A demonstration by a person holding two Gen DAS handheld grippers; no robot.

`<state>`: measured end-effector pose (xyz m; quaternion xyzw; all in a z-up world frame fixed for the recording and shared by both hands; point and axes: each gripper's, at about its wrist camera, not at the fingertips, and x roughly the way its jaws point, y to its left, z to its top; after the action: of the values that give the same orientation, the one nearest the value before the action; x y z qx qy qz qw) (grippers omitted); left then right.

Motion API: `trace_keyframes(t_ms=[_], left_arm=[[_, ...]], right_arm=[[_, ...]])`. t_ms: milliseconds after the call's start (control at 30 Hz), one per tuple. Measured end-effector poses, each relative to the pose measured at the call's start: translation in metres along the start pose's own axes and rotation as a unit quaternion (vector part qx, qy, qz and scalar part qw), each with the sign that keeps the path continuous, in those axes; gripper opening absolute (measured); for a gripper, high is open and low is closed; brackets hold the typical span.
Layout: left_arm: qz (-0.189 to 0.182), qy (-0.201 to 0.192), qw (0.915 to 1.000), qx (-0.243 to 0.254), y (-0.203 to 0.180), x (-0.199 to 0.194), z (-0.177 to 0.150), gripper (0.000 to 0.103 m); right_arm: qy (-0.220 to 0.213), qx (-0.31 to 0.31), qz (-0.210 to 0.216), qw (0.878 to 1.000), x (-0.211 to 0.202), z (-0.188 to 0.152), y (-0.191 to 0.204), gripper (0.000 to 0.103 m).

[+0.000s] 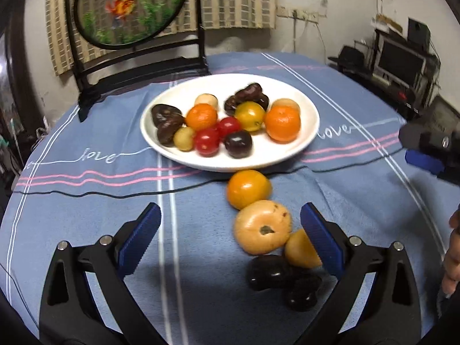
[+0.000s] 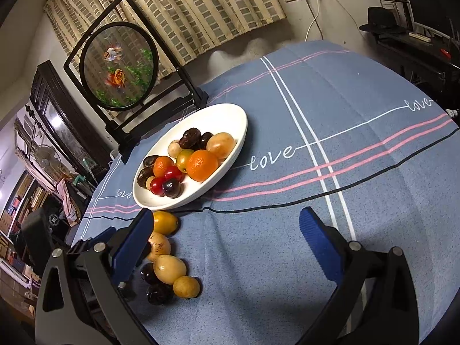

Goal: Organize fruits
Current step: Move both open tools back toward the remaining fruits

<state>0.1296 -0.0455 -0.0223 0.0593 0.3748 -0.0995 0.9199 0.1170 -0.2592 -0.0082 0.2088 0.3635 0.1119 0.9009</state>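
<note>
A white plate (image 1: 307, 132) on the blue tablecloth holds several fruits: oranges, red and yellow tomatoes, dark plums. It also shows in the right wrist view (image 2: 235, 123). In front of it on the cloth lie loose fruits: an orange-yellow tomato (image 1: 247, 189), a pale yellow fruit (image 1: 262, 226), another yellow one (image 1: 300, 249) and dark plums (image 1: 268, 271). My left gripper (image 1: 230, 240) is open and empty just above them, its right finger beside the yellow fruit. My right gripper (image 2: 224, 244) is open and empty, with the loose fruits (image 2: 169, 268) by its left finger.
A round fish-painting screen on a black stand (image 1: 126, 8) stands behind the plate at the table's far edge. The right gripper shows at the right edge of the left wrist view (image 1: 428, 149). A desk with a monitor (image 1: 399, 60) stands beyond the table on the right.
</note>
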Motion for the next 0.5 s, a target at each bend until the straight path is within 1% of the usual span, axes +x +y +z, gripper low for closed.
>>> trace_keyframes(t_ms=[100, 133, 200, 233, 300, 333, 367, 400, 500], left_arm=[[0.016, 0.004, 0.9998, 0.007, -0.001, 0.004, 0.001, 0.101], [0.031, 0.009, 0.9995, 0.008, 0.002, 0.006, 0.001, 0.101], [0.024, 0.006, 0.9996, -0.011, 0.016, 0.003, 0.000, 0.101], [0.028, 0.003, 0.9992, -0.028, 0.027, -0.001, 0.000, 0.101], [0.067, -0.005, 0.9961, -0.056, 0.049, -0.009, 0.000, 0.101], [0.096, -0.004, 0.9921, -0.081, 0.068, -0.012, -0.003, 0.101], [0.103, -0.001, 0.9893, -0.103, 0.083, -0.014, -0.007, 0.101], [0.094, 0.003, 0.9872, -0.128, 0.097, -0.017, -0.012, 0.101], [0.070, 0.009, 0.9814, -0.178, 0.121, -0.021, -0.025, 0.101]], right_arm=[[0.003, 0.000, 0.002, 1.000, 0.001, 0.000, 0.000, 0.101], [0.004, 0.000, 0.002, 1.000, 0.001, 0.000, -0.001, 0.101], [0.005, 0.001, 0.001, 1.000, 0.002, 0.000, -0.001, 0.101], [0.005, 0.002, 0.000, 1.000, 0.002, 0.000, -0.002, 0.101], [0.004, 0.005, -0.002, 1.000, 0.001, 0.001, -0.004, 0.101], [0.003, 0.008, -0.002, 1.000, 0.001, 0.001, -0.005, 0.101], [0.003, 0.011, -0.001, 1.000, 0.000, 0.001, -0.005, 0.101], [0.003, 0.012, 0.000, 1.000, 0.000, 0.001, -0.006, 0.101], [0.001, 0.008, 0.005, 1.000, -0.001, 0.001, -0.004, 0.101]])
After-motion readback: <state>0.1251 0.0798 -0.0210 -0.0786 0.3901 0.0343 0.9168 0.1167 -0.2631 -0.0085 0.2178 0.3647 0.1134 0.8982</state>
